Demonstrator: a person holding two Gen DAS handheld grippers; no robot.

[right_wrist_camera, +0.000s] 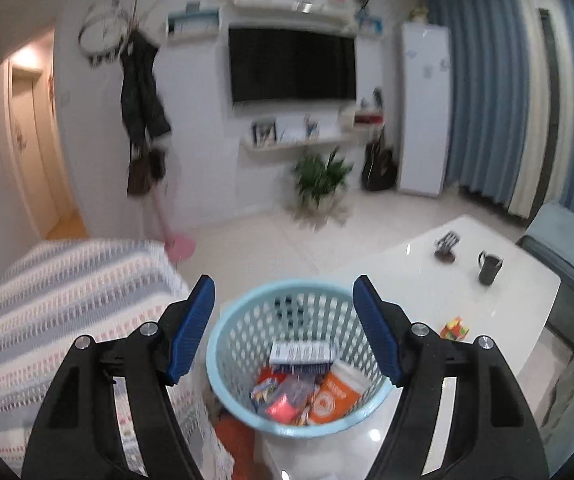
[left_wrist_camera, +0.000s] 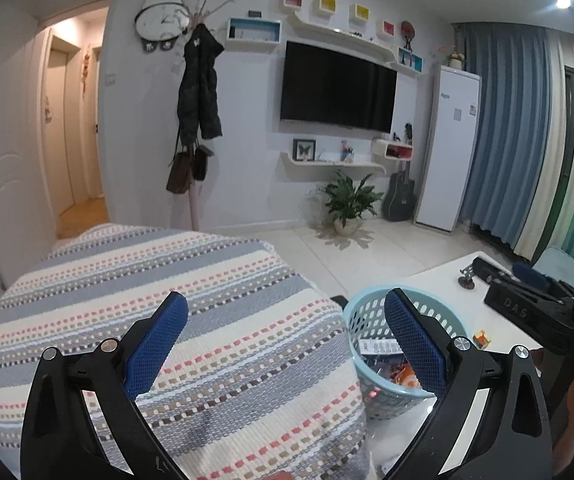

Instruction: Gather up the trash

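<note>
A light blue mesh trash basket (right_wrist_camera: 299,308) stands on the white table (right_wrist_camera: 427,280), holding several wrappers and small boxes (right_wrist_camera: 307,384). My right gripper (right_wrist_camera: 285,294) is open and empty, hovering right above the basket. The basket also shows in the left wrist view (left_wrist_camera: 367,320). My left gripper (left_wrist_camera: 287,312) is open and empty over the striped woven cover (left_wrist_camera: 167,300), its right finger in front of the basket. The other hand's black gripper body (left_wrist_camera: 547,308) shows at the right in the left wrist view.
On the table are a small colourful cube (right_wrist_camera: 455,328), a dark mug (right_wrist_camera: 489,268) and a small dark object (right_wrist_camera: 447,246). A grey-blue seat (right_wrist_camera: 567,252) stands to the right. A potted plant (right_wrist_camera: 321,184), guitar, coat stand and tiled floor lie beyond.
</note>
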